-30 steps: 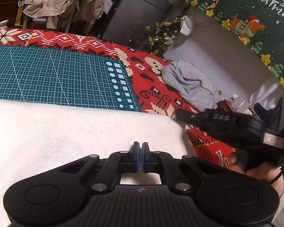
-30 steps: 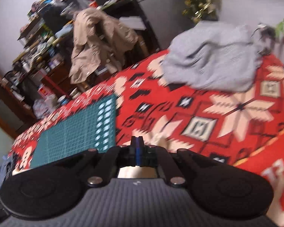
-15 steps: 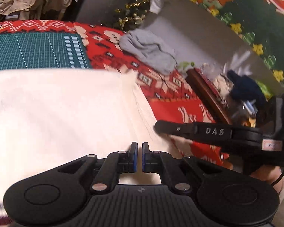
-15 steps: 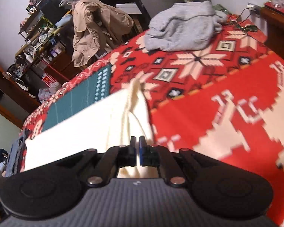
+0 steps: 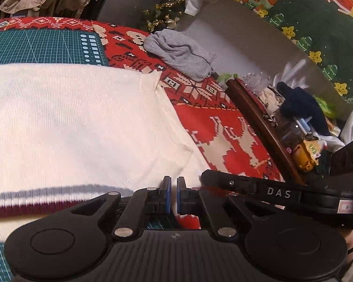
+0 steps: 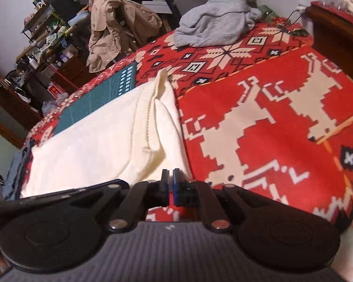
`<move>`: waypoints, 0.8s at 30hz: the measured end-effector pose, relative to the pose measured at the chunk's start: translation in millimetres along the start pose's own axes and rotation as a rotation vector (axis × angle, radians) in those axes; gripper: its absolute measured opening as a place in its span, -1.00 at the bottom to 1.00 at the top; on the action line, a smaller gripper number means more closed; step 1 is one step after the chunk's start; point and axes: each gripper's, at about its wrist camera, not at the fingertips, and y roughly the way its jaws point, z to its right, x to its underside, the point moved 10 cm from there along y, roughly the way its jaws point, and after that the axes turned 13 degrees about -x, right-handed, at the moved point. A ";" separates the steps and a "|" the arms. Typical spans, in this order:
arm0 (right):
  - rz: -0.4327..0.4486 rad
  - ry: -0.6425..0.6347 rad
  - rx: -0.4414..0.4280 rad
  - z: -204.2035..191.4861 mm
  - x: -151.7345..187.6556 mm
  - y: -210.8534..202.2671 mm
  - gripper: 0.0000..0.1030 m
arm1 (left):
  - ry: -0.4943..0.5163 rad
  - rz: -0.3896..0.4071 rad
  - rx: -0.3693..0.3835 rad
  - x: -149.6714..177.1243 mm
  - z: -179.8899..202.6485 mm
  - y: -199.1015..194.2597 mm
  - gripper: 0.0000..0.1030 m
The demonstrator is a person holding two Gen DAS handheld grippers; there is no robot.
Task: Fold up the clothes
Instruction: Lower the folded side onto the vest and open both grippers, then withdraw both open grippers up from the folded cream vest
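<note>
Both claws are pinched nearly shut on the near edge of the white sweater (image 5: pixel 77 127). The left claw (image 5: pixel 173 193) grips just beside the right claw (image 6: pixel 170 186). The sweater spreads ahead of them over the red patterned surface (image 6: pixel 270 122); a grey garment (image 6: pixel 214 23) lies far beyond.

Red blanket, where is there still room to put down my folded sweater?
The roomiest bare patch is the red blanket between the white sweater and the wooden shelf, below the gray sweater. A strip of green cutting mat above the white sweater is also free. It is crowded on the shelf.
</note>
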 end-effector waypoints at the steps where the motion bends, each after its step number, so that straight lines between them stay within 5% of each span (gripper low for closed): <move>1: 0.001 -0.016 0.009 -2.9 0.3 -2.9 -0.91 | 0.004 0.005 -0.002 1.0 1.0 -3.3 -0.94; 5: 0.026 -0.097 0.010 -23.1 -1.1 -16.6 -0.73 | 0.035 0.050 -0.035 3.1 -1.1 -21.8 -0.91; 10: 0.034 -0.187 0.010 -52.2 1.6 -28.1 -0.37 | 0.060 0.127 -0.123 -1.6 -23.5 -52.8 -0.36; 15: 0.032 -0.240 0.003 -77.9 10.4 -29.9 -0.20 | 0.056 0.180 -0.270 -3.2 -65.3 -82.6 -0.09; 22: 0.095 -0.364 0.028 -110.5 18.9 -30.2 0.70 | -0.021 0.202 -0.418 12.5 -124.3 -108.0 -0.04; 24: 0.117 -0.387 0.042 -115.1 21.0 -31.8 0.89 | -0.021 0.234 -0.458 16.1 -132.8 -116.0 0.26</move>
